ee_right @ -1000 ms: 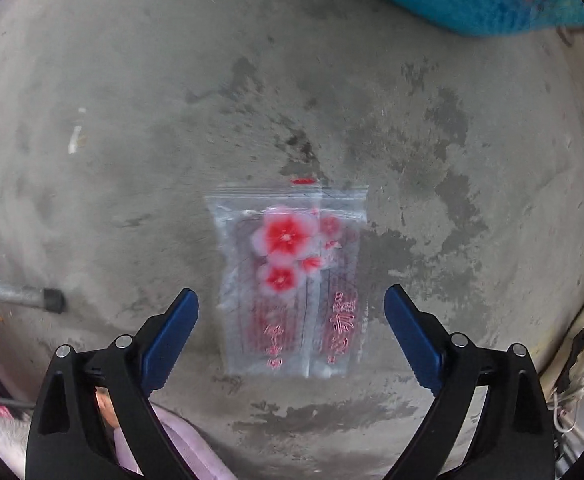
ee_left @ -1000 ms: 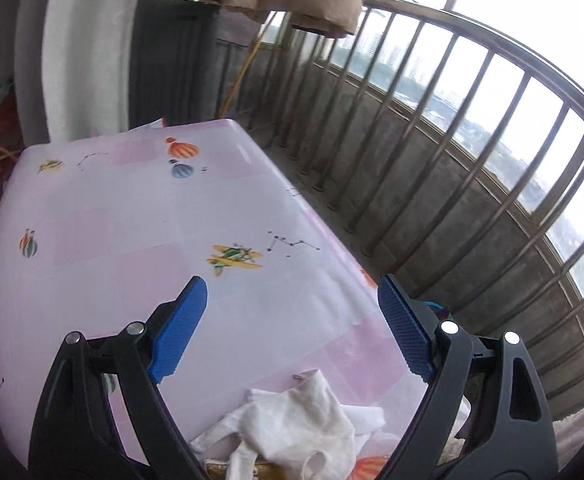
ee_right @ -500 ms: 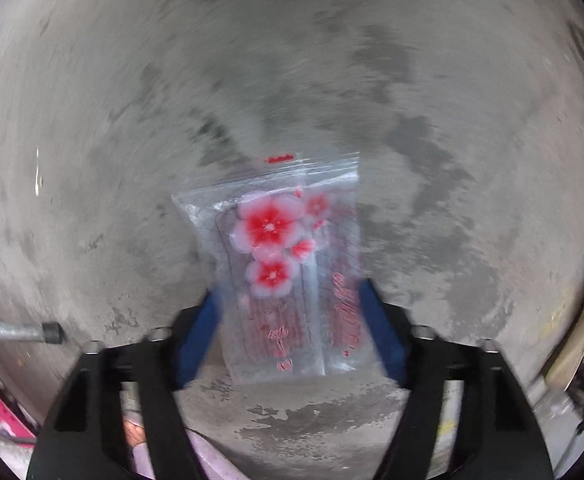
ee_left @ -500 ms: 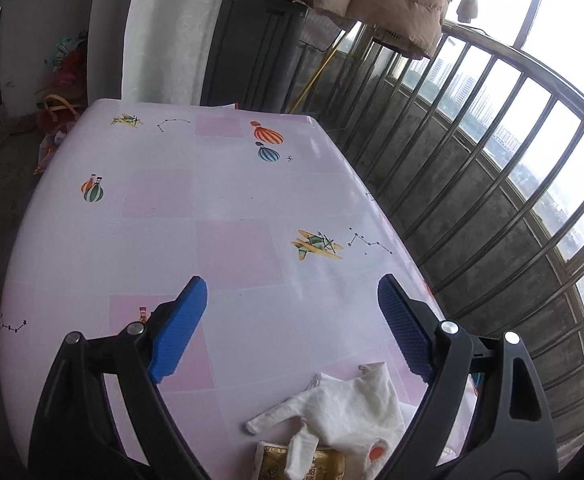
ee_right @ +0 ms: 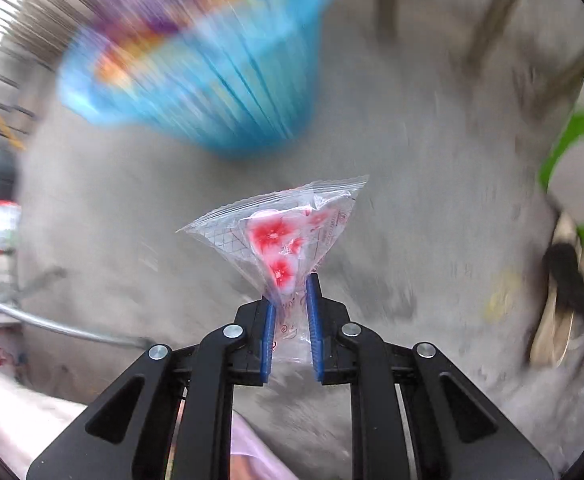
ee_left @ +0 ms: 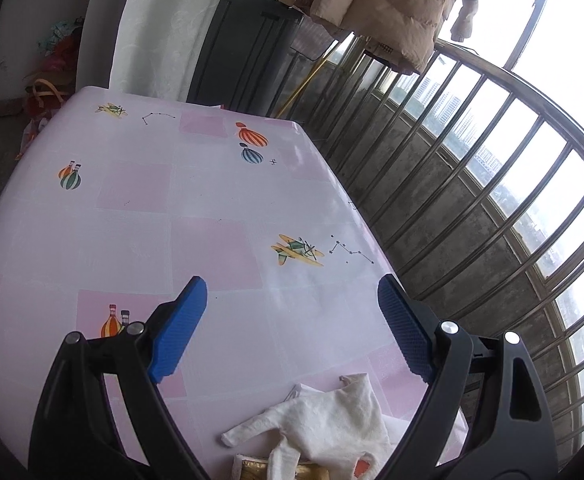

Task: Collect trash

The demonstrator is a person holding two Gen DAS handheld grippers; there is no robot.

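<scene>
Right claw (ee_right: 291, 300) pinching clear flowered bag (ee_right: 284, 236) above floor; left claw (ee_left: 292, 308) spread wide w/ nothing between.

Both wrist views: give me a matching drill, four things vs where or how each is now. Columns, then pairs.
Things:
1. plastic bag
2. white cloth
3. blue basket
4. padded jacket

States:
A. hanging above the railing
B. pinched in the right tool, clear of the floor
C. lying on the pink tablecloth below the open left tool
D. motion-blurred, beyond the held item

Pairs: 1-B, 2-C, 3-D, 4-A
</scene>
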